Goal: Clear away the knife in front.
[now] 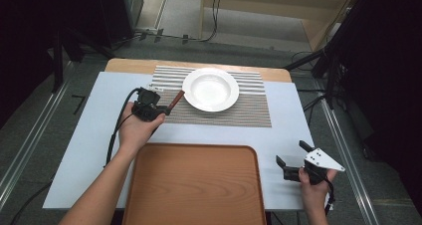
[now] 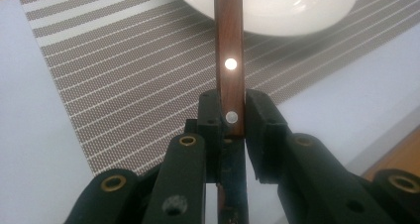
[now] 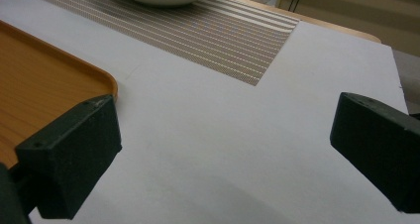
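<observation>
The wooden handle with its two bright rivets sits pinched between the jaws of my left gripper, which are pressed against its flat sides near the lower rivet. From there the handle runs forward and up over the striped placemat until its far end reaches the rim of the white plate; whether it touches the plate I cannot tell. From the high view the same handle juts out of my left gripper toward the plate, which rests on the placemat at the far side of the table. Closer to me lies the orange tray, near the table's front edge. Well apart, at the right front corner of the table, my right gripper hangs over bare tabletop with its jaws spread wide and nothing between them; its own view shows the tray corner to one side
</observation>
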